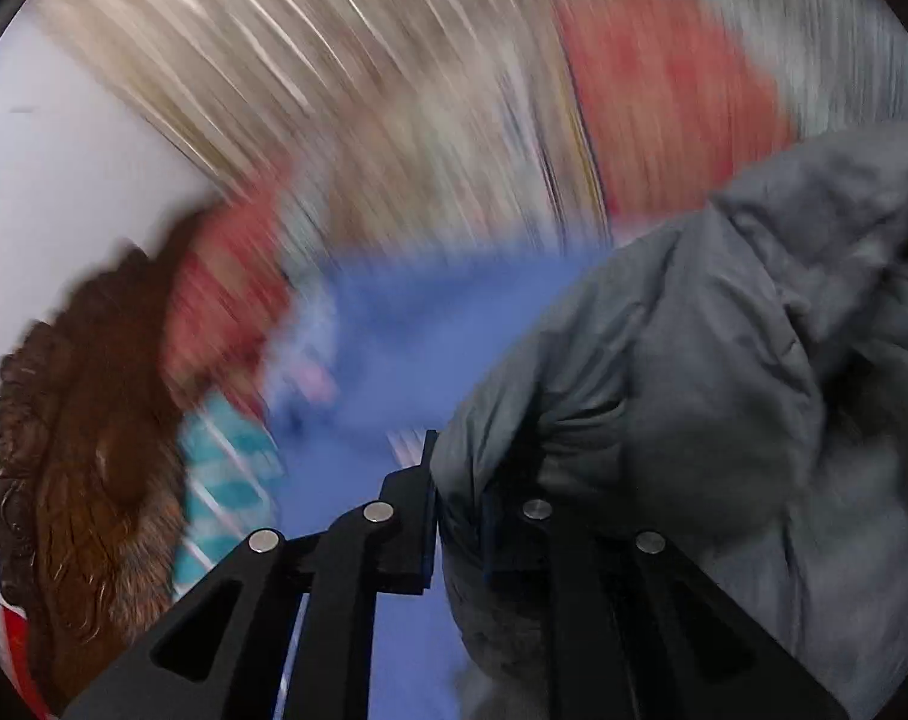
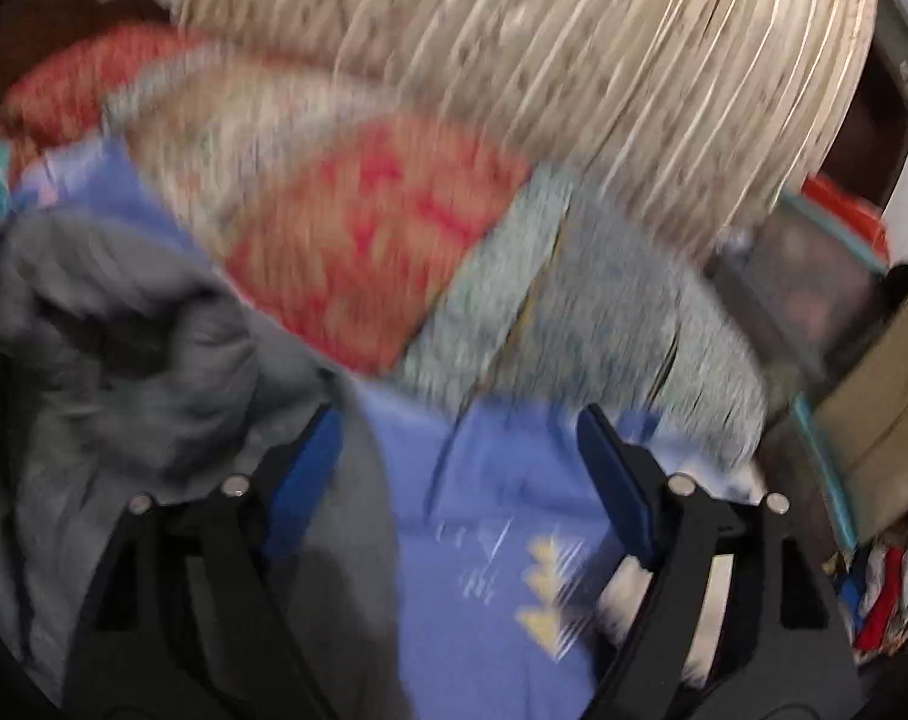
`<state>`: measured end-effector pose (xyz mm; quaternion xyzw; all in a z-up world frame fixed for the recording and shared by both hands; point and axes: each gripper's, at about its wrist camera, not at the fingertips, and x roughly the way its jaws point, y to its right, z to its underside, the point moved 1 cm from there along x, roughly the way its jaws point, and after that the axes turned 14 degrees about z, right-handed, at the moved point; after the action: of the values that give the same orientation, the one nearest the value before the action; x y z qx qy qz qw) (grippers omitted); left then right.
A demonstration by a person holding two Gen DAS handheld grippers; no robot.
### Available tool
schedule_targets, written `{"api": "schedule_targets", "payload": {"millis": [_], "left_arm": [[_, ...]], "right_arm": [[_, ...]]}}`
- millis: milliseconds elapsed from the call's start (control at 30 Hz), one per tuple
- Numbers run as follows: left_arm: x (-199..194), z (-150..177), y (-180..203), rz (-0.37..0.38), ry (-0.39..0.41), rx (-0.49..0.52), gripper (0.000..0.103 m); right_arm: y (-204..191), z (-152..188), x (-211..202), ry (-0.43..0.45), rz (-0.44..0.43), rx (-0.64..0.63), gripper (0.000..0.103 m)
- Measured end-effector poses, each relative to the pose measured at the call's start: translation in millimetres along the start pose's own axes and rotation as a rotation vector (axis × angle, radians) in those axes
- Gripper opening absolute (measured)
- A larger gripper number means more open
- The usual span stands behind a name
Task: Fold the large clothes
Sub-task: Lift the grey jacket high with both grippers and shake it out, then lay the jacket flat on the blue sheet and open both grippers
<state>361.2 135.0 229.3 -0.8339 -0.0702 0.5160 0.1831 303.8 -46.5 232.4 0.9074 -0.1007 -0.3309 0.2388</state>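
Grey jacket [image 1: 724, 372] hides left gripper [image 1: 454, 480], fingers seemingly pinching it; right gripper [image 2: 460, 468] spread apart.

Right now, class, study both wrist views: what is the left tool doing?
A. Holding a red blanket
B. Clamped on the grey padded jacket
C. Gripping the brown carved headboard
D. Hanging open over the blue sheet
B: in the left wrist view the left tool is shut on a bunched fold of the grey padded jacket, while the right tool stands open over the blue sheet.
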Motion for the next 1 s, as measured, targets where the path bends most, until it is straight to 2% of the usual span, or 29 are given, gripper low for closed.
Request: {"api": "schedule_targets", "payload": {"millis": [33,67,133,167,200,267,333,367,400,467,500,567,633,700,767,800,833,867,900,933,967,1000], "left_arm": [[30,11,10,0.021,-0.064,0.001,0.038],[44,38,24,0.004,-0.081,0.004,0.038],[56,59,34,-0.029,-0.081,0.057,0.038],[57,64,36,-0.036,-0.076,0.096,0.038],[75,68,46,-0.051,-0.069,0.123,0.039],[69,75,44,-0.071,-0.045,0.177,0.042],[76,83,43,-0.065,-0.033,0.204,0.051],[65,83,32,-0.05,-0.03,0.217,0.053],[62,95,44,-0.038,-0.032,0.229,0.057],[50,97,34,-0.01,-0.04,0.246,0.062],[39,99,26,0.01,-0.043,0.254,0.065],[20,105,13,0.039,-0.048,0.28,0.068],[9,110,1,0.054,-0.055,0.303,0.072],[0,116,-9,0.058,-0.065,0.332,0.072],[-4,123,-19,0.049,-0.069,0.368,0.074],[-5,125,-26,0.04,-0.069,0.365,0.075],[-6,125,-32,0.041,-0.068,0.347,0.075],[-8,123,-41,0.06,-0.056,0.311,0.075],[-10,121,-47,0.094,-0.044,0.272,0.075],[-13,117,-56,0.159,-0.031,0.206,0.075],[-15,111,-64,0.228,-0.021,0.129,0.075],[-16,104,-75,0.306,-0.012,0.024,0.076]], "right_arm": [[1,22,4,-0.026,-0.052,0.018,0.076],[5,41,4,-0.036,-0.087,0.035,0.076],[20,85,-4,-0.061,-0.169,0.057,0.077],[19,106,-1,-0.082,-0.183,0.056,0.077],[23,129,-5,-0.117,-0.206,0.064,0.077],[31,169,-14,-0.153,-0.271,0.113,0.081],[29,206,-26,-0.19,-0.295,0.139,0.084],[28,215,-31,-0.2,-0.3,0.137,0.084],[29,224,-37,-0.207,-0.302,0.138,0.084],[22,241,-38,-0.239,-0.302,0.139,0.084],[19,247,-32,-0.269,-0.279,0.134,0.08],[17,253,-13,-0.342,-0.263,0.119,0.009],[28,250,2,-0.344,-0.18,0.1,0.002],[61,241,21,-0.294,0.096,0.045,0.002],[109,233,34,-0.29,0.319,0.08,0.006],[134,229,34,-0.294,0.395,0.12,0.011],[146,227,31,-0.298,0.403,0.147,0.023],[159,224,23,-0.293,0.364,0.181,0.049],[164,221,11,-0.264,0.337,0.206,0.062],[168,215,-12,-0.189,0.326,0.251,0.071],[167,211,-27,-0.141,0.309,0.284,0.071],[162,204,-43,-0.098,0.256,0.314,0.071]]}}
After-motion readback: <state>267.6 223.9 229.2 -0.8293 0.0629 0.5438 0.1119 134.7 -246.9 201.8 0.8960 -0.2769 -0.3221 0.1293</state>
